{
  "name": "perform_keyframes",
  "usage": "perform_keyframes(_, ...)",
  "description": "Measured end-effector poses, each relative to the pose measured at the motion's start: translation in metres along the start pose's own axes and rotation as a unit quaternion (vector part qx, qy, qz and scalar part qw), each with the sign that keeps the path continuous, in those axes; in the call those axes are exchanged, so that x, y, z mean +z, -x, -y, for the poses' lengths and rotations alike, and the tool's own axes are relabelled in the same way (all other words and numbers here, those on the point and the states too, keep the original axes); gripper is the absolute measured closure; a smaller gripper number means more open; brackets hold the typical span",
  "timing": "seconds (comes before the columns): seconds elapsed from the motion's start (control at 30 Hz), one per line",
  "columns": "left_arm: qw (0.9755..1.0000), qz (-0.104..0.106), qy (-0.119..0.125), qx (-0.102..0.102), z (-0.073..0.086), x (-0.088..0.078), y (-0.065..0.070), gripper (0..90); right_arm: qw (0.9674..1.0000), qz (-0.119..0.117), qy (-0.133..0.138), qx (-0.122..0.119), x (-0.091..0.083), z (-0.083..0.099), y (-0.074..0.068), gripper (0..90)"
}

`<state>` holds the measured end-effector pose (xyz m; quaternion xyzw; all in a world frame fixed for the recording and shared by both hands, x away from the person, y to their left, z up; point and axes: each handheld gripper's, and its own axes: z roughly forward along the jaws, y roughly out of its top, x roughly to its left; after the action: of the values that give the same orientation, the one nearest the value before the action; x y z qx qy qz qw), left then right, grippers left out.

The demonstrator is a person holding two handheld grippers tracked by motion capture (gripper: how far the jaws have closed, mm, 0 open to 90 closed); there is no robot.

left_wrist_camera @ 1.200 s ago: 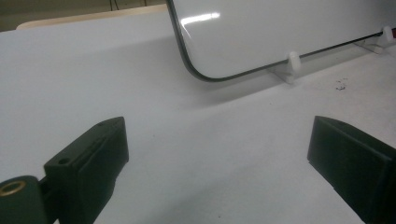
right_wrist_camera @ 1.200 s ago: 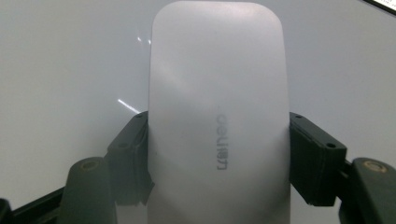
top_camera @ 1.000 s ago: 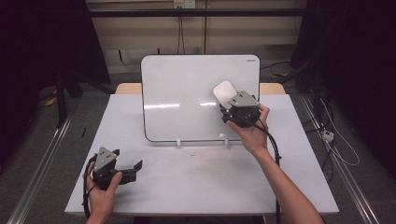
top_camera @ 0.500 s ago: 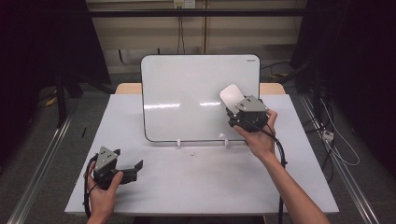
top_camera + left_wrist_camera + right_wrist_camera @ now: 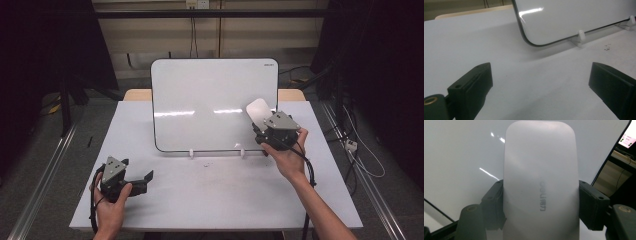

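Observation:
A white whiteboard (image 5: 210, 100) with a thin dark rim stands upright on small white feet at the back of the table. A flat white eraser (image 5: 258, 111) with rounded corners is against the board's lower right part, with my right gripper (image 5: 261, 127) shut on it. In the right gripper view the eraser (image 5: 540, 182) sits clamped between both black jaws, with the whiteboard (image 5: 461, 150) behind it. My left gripper (image 5: 142, 181) rests low at the table's front left and points right. Its jaws stand wide apart and hold nothing (image 5: 540, 82), and the board's lower corner (image 5: 529, 42) is ahead.
The pale grey table (image 5: 210, 195) carries the board on two white clip feet (image 5: 191, 153). A few dark specks (image 5: 206, 163) lie in front of them. Cables (image 5: 360, 150) trail on the floor at the right, and a metal rail (image 5: 45, 175) runs along the left.
My right gripper has carried the eraser rightward and a little down across the board's face, toward its lower right corner. The left gripper has stayed where it was.

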<state>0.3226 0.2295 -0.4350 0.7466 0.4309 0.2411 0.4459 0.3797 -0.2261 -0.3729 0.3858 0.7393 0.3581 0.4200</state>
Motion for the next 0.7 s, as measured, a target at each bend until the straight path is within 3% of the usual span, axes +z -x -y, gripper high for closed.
perform_keyframes(0.3,1.0000,0.001,0.001,-0.003,0.002,-0.002,-0.001,5.1,0.9999,0.001,-0.014,0.002,-0.002,0.019,-0.008,31.6)
perform_keyframes(0.7,1.0000,-0.003,0.001,-0.004,0.003,-0.006,-0.002,5.1,0.9994,-0.003,-0.033,-0.003,0.010,0.031,-0.016,31.7)
